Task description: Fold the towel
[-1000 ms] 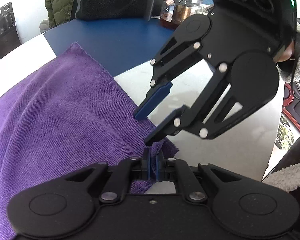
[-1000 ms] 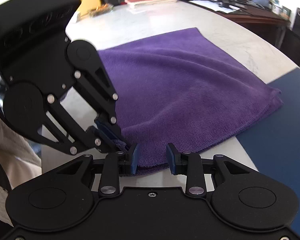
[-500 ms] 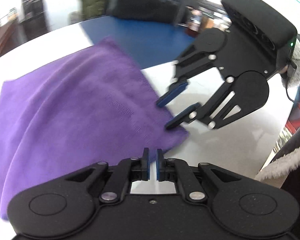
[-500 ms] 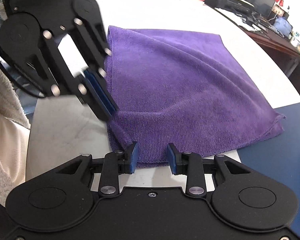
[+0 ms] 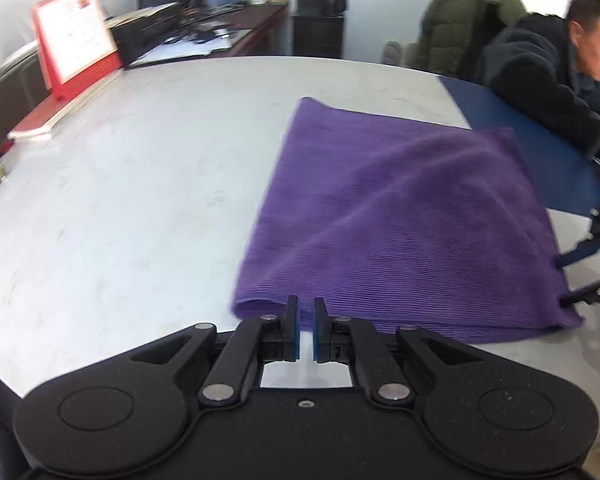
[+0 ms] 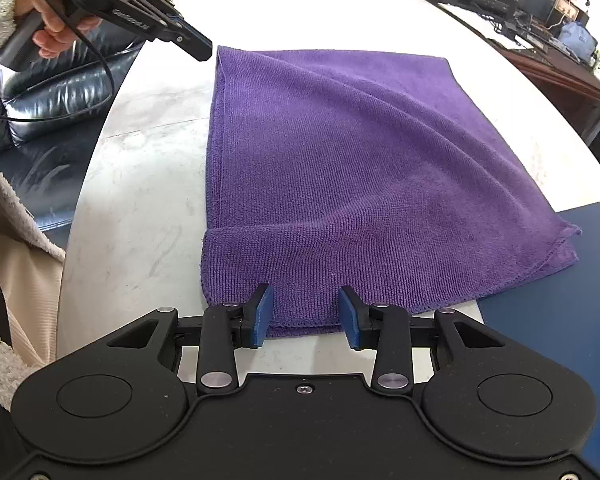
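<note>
A purple towel point(image 5: 400, 224) lies folded on the white table point(image 5: 120, 200); it also shows in the right wrist view point(image 6: 340, 168), one corner over a blue mat. My left gripper point(image 5: 306, 334) is nearly shut with a thin gap, empty, just short of the towel's near edge. It also shows in the right wrist view point(image 6: 198, 46), by the towel's far left corner. My right gripper point(image 6: 305, 312) is open, its fingers either side of the towel's near edge, holding nothing. Its fingertips point(image 5: 580, 252) show at the towel's right corner in the left wrist view.
A blue mat point(image 6: 560, 280) borders the towel. A seated man point(image 5: 552, 68) leans on the table at the far right. A red calendar stand point(image 5: 76, 44) and books sit at the far left. A black padded seat point(image 6: 48, 92) lies beside the table edge.
My left gripper has let go of the towel corner and swung away along the towel's edge to its other corner. The right gripper has stayed open at its edge.
</note>
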`<state>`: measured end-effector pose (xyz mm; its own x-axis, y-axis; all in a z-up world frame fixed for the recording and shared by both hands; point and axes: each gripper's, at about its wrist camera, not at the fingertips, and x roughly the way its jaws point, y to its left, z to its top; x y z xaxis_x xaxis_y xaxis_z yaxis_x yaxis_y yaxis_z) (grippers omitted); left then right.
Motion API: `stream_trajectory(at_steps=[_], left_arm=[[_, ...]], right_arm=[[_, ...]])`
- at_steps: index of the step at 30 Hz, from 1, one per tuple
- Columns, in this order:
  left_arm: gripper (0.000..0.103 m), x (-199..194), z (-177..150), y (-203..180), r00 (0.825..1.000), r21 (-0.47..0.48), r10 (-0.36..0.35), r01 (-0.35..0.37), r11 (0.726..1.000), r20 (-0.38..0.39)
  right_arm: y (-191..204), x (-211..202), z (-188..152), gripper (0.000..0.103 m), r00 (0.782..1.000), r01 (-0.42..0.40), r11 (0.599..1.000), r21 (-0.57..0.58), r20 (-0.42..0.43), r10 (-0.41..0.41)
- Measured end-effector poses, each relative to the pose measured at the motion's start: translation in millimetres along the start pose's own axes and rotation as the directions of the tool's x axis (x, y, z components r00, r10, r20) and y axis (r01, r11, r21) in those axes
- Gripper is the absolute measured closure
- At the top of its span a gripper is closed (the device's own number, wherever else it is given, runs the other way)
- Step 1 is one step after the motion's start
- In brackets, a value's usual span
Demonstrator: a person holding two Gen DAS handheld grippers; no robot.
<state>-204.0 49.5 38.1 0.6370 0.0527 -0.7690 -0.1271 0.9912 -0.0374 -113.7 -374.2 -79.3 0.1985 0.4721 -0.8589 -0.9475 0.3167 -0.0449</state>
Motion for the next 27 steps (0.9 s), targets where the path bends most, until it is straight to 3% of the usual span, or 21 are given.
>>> stream_trajectory(at_steps=[4, 6, 11, 18, 22, 27], left_arm=[[0.099, 7.9, 1.1, 21.2, 0.996, -0.228, -0.082, 0.087, 0.970, 0.029], [0.099, 16.1, 2.3, 24.6, 0.994, -0.276, -0.105, 0.110, 0.955, 0.035], [0.096, 19.2, -5.8, 41.9, 0.991, -0.465, -0.137, 0.126, 0.876, 0.011], [0.094, 23.3, -19.8, 58.9, 0.989, -0.614, -0.146, 0.125, 0.779, 0.015], [0.094, 21.5, -27.5, 67.0, 0.984, -0.667, -0.173, 0.161, 0.728, 0.049], [0.092, 19.4, -29.8, 71.0, 0.978, -0.690, -0.192, 0.193, 0.698, 0.080]], right_arm=[[-1.3, 1.3, 0.7, 0.067, 1.000, -0.004, 1.000, 0.003, -0.006, 0.004], [-0.9, 1.6, 0.7, 0.067, 1.000, -0.002, 1.000, 0.004, -0.009, 0.002], [-1.5, 2.6, 0.9, 0.067, 1.000, 0.000, 1.000, 0.007, -0.013, 0.000], [-2.4, 2.0, 0.7, 0.066, 1.000, 0.001, 1.000, 0.009, -0.015, -0.001], [-3.2, 2.0, 0.6, 0.064, 1.000, 0.003, 1.000, 0.011, -0.017, -0.003], [-4.0, 1.9, 1.3, 0.063, 1.000, 0.002, 1.000, 0.004, -0.020, -0.002]])
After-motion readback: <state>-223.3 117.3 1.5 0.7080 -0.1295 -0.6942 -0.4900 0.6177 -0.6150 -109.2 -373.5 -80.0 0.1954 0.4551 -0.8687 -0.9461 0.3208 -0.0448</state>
